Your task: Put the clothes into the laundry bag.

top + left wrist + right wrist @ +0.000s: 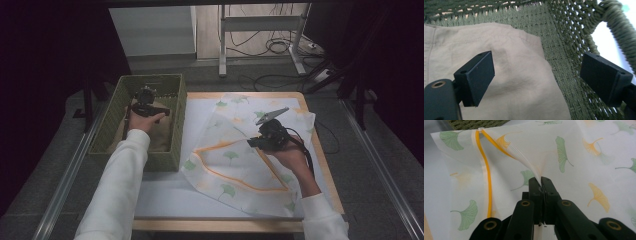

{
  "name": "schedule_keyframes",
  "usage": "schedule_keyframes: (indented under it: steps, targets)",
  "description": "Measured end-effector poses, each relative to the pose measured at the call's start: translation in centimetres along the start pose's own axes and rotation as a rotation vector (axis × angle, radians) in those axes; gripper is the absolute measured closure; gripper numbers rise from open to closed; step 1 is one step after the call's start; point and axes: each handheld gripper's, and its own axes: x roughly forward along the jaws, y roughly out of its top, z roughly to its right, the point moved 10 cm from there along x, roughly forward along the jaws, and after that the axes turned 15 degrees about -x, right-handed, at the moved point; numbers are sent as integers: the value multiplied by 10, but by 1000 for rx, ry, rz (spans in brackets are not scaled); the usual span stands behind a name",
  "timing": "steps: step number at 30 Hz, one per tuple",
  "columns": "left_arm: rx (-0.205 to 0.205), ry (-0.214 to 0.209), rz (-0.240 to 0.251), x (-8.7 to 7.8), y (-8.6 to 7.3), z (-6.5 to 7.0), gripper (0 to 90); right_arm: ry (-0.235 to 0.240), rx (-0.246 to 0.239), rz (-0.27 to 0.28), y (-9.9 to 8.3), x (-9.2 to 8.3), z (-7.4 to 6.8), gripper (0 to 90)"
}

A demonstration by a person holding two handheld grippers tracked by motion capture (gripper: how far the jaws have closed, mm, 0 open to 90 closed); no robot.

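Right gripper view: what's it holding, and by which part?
The right hand-held gripper is shut on the ginkgo-print mesh bag, pinching a gathered fold of its top layer, away from the orange-trimmed opening.

The high view is dimly lit, and its left and right borders are lost in near black. Only the table (pixel 165 195) and the floor behind it are lit, softly and from above. In the left gripper view, strong glare is seen at the upper right, and the basket (pixel 564 50) rim there is blurred. In the right gripper view, the printed cloth (pixel 574 157) is evenly lit, while the near jaws are slightly out of focus.
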Motion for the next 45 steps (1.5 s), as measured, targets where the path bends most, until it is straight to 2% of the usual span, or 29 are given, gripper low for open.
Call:
schedule_keyframes:
  steps: [3, 6, 8, 12, 17, 25, 28, 34, 36, 41, 45]
  targets:
    - [-14, 9, -10, 5, -2, -3, 119, 0, 1, -2, 0, 0, 0, 866]
    - [-37, 0, -25, 11, -3, -4, 119, 0, 3, -2, -1, 1, 0, 867]
    - [-28, 10, -45, 13, -5, -6, 113, 1, 3, -3, -1, 1, 0, 867]
    - [-31, 20, -51, 16, -5, -6, 110, 1, 2, -5, -1, 1, 0, 866]
    - [-13, 32, -71, 21, -6, -5, 105, 0, 6, -6, -2, 1, 1, 867]
    - [0, 97, -155, 36, -15, -12, 82, 2, 2, -9, -2, 2, 0, 866]
    - [5, 108, -174, 40, -18, -14, 72, 0, 7, -10, -3, 3, 1, 866]
    - [33, 140, -216, 49, -22, -13, 52, 4, 7, -17, -4, 4, 2, 866]
    - [64, 158, -227, 51, -24, -13, 54, 3, 7, -17, -4, 4, 2, 866]
    - [105, 186, -249, 54, -27, -14, 53, 4, 5, -22, -5, 6, 1, 866]
    - [158, 232, -263, 57, -31, -17, 55, 5, 5, -26, -5, 6, 1, 866]
